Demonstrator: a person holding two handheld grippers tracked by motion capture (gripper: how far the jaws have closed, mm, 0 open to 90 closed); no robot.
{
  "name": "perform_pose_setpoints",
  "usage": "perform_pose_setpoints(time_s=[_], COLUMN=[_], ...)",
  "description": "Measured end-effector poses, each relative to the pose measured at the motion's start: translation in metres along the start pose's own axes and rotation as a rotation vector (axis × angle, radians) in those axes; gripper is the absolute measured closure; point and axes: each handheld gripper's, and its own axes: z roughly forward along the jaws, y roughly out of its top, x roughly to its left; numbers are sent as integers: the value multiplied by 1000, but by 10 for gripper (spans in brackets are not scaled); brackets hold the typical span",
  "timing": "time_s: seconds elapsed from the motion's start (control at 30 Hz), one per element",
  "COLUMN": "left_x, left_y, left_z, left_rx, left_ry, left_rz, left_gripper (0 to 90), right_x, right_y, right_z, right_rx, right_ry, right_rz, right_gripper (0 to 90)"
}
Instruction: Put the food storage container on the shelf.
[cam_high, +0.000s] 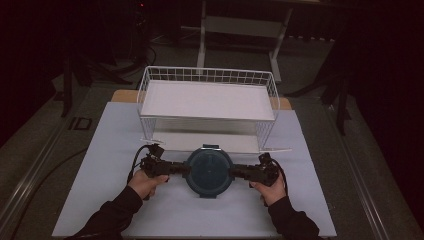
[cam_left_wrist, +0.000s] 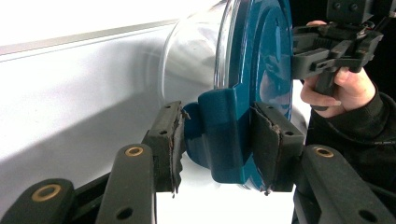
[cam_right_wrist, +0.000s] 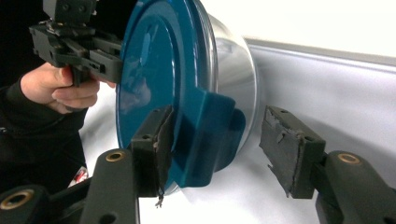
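A round clear container with a dark blue lid (cam_high: 209, 171) sits on the white mat, just in front of the wire rack. My left gripper (cam_high: 183, 169) comes in from its left side and is shut on the lid's blue latch tab (cam_left_wrist: 224, 135), both pads (cam_left_wrist: 169, 140) pressed against it. My right gripper (cam_high: 236, 173) reaches in from the opposite side. Its jaws straddle the other latch tab (cam_right_wrist: 210, 126). One pad (cam_right_wrist: 156, 140) lies against the lid's top, while the other pad (cam_right_wrist: 289, 149) stands well off the tab, so this gripper (cam_right_wrist: 222, 144) is open.
A white two-level wire rack (cam_high: 207, 100) stands directly behind the container, with its lower shelf (cam_high: 200, 141) near the lid's far edge. The white mat (cam_high: 100, 165) extends left, right and toward the person. A white table frame (cam_high: 240, 30) stands on the dark floor beyond.
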Motion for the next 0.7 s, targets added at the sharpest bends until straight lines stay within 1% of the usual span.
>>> perform_pose_setpoints(time_s=[0.03,0.1,0.13,0.23,0.27,0.33,0.37,0.4,0.47,0.53,0.6,0.67,0.7], left_x=[0,0,0,0,0,0,-1,-2,-4,-6,-8,-10,-11], left_y=[-1,-2,-2,-4,-4,-6,-7,-8,-8,-8,-10,-12,-12], left_z=[0,-1,-1,-1,-2,-2,-3,-2,-2,-2,-2,-3,-3], left_rx=[-3,-5,-4,-8,-3,-4,-3,-11,-9,-7,-21,-27,-31], left_ry=[-2,-3,-4,-7,-6,-8,-5,0,14,27,31,40,44], left_rz=[3,0,0,2,9,11,13,18,16,26,31,17,13], left_gripper=[563,564,564,565,565,565,565,563,557,558,559,560,561], right_x=[0,-2,-1,-1,-2,-3,-3,-3,-2,0,1,2,4], right_y=[0,-2,-2,-4,-4,-7,-8,-9,-9,-10,-12,-13,-13], right_z=[0,2,2,2,2,3,3,4,3,3,2,2,1], right_rx=[11,21,24,19,18,11,5,-1,1,-1,-12,-19,-20], right_ry=[11,45,52,70,74,101,108,113,110,100,95,93,87], right_rz=[7,16,18,38,43,72,75,72,70,70,76,85,80], right_gripper=[459,499,524,542,547,558,561,563,564,565,569,571,571])
